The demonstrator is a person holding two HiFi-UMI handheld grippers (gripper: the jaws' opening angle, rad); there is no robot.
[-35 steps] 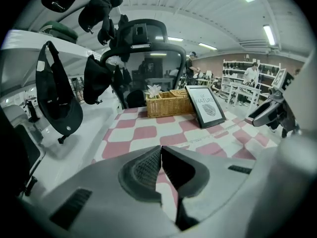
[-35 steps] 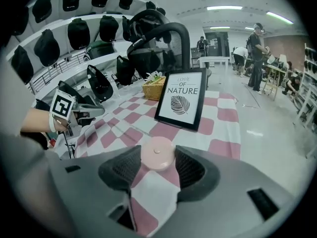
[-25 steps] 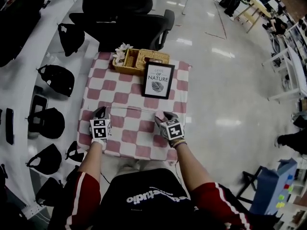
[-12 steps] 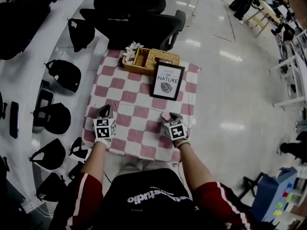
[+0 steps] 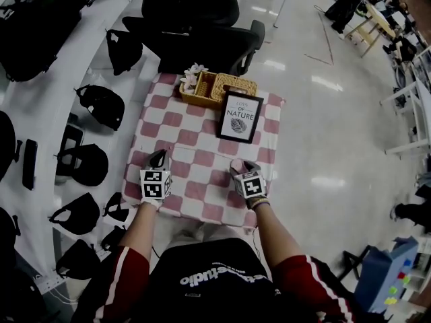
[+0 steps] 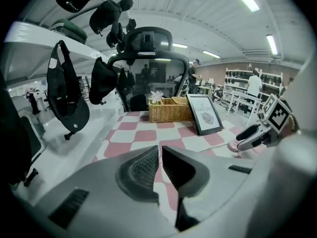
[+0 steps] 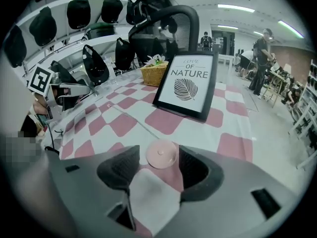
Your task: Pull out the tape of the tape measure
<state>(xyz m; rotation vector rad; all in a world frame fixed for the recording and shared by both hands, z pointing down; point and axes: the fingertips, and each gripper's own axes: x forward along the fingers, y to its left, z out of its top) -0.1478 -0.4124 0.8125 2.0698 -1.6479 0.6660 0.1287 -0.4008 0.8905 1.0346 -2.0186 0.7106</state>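
A small round pink tape measure [image 7: 161,154] lies flat on the pink-and-white checked cloth [image 5: 195,140], near the table's front right. My right gripper [image 7: 159,160] straddles it; its jaws have just been opening and the pads stand clear of the case on both sides. In the head view the tape measure [image 5: 236,163] shows just past that gripper's [image 5: 240,169] tips. My left gripper [image 5: 159,156] hovers over the front left of the cloth, apart from the case. In its own view the left gripper [image 6: 160,158] is shut to a thin slit with nothing in it. No pulled-out tape shows.
A framed "NATURE" print [image 5: 240,116] leans at the back right, next to a wicker basket [image 5: 219,86] with white flowers. Black office chairs [image 5: 202,25] stand behind the table. Dark bags and caps [image 5: 84,163] lie on the white shelving to the left.
The head view has shifted, so the table sits further right and lower in the picture. My left gripper has lifted a little. My right gripper has stayed at the tape measure.
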